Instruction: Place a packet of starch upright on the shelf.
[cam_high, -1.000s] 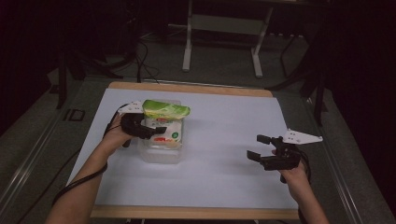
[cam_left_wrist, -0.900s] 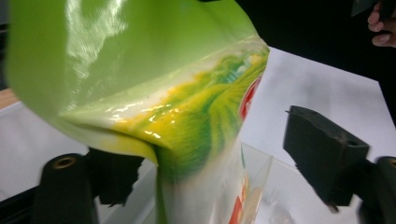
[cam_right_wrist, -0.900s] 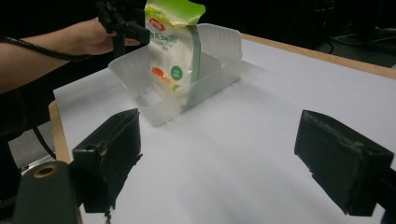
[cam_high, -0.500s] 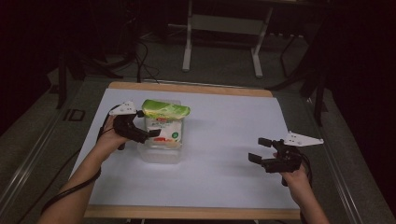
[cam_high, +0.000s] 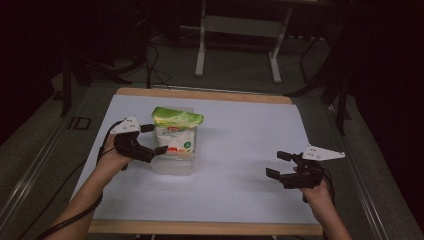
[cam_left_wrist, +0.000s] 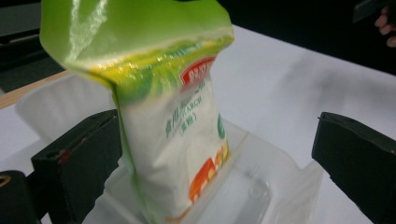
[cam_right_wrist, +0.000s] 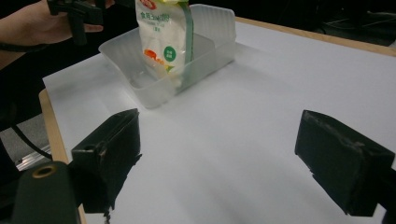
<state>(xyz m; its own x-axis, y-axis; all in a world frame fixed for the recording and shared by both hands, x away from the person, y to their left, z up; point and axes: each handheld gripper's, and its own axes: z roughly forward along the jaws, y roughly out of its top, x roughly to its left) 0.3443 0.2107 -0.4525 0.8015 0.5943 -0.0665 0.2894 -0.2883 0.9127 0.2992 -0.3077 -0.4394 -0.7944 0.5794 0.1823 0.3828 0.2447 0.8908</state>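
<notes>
A: Where is the starch bag (cam_high: 176, 134) sitting?

B: It is standing upright in the clear plastic tub (cam_high: 173, 166) on the white bench (cam_high: 240, 150), its long axis vertical and its green top (cam_left_wrist: 135, 32) folding over above the tub's rim.

A: Which gripper is lying nearer?

B: The left gripper (cam_high: 151, 140) is hanging just beside the bag. Its jaws have just been opening and are now standing wide, the bag rising between them; whether one jaw is brushing the bag cannot be told. The bag is lying straight ahead of this gripper.

A: And the right gripper (cam_high: 276, 164)?

B: It is resting well apart, low over the bench, jaws wide and gripping nothing. Judging by this, any re-grasp is falling to the left hand.
</notes>
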